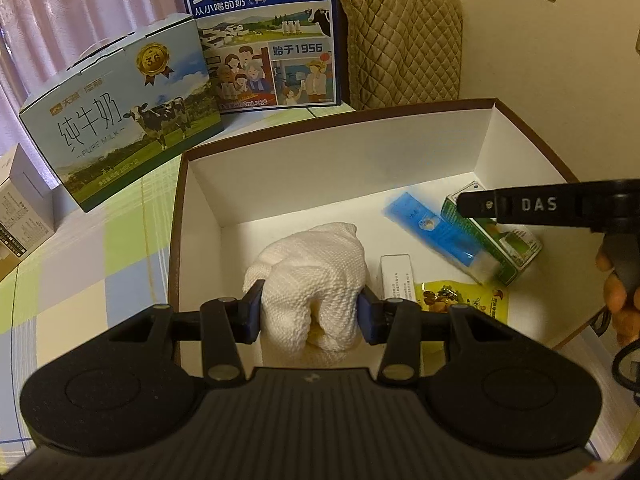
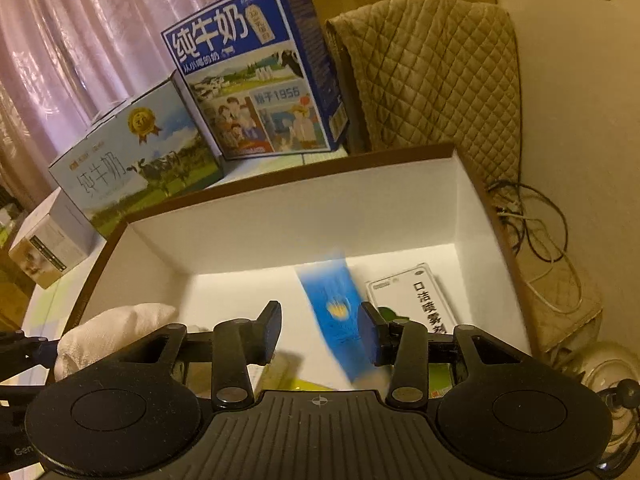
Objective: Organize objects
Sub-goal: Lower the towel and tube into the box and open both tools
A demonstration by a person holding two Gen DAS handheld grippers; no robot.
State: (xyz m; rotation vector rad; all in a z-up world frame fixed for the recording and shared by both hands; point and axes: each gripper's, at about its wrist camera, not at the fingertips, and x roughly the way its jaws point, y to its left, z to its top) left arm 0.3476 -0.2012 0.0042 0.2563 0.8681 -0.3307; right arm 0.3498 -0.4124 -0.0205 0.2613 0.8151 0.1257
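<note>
My left gripper (image 1: pixel 310 314) is shut on a rolled white towel (image 1: pixel 316 276), held low inside the left part of a brown-rimmed box with white walls (image 1: pixel 340 184). On the box floor to the right lie a blurred blue pack (image 1: pixel 432 228), a green and white carton (image 1: pixel 500 240), a small white box (image 1: pixel 396 280) and a yellow snack packet (image 1: pixel 460 298). My right gripper (image 2: pixel 320 334) is open above the box (image 2: pixel 280 216). The blue pack (image 2: pixel 336 304) shows blurred just beyond its right finger, beside a white spray box (image 2: pixel 416 296). The towel (image 2: pixel 116 328) shows at the left.
Two large milk cases (image 1: pixel 120 120) (image 1: pixel 264 32) stand behind the box on a checked tablecloth (image 1: pixel 80 260). A quilted cover (image 1: pixel 400 44) hangs at the back right, with cables (image 2: pixel 536 224) below it. A small white carton (image 1: pixel 20 208) sits far left.
</note>
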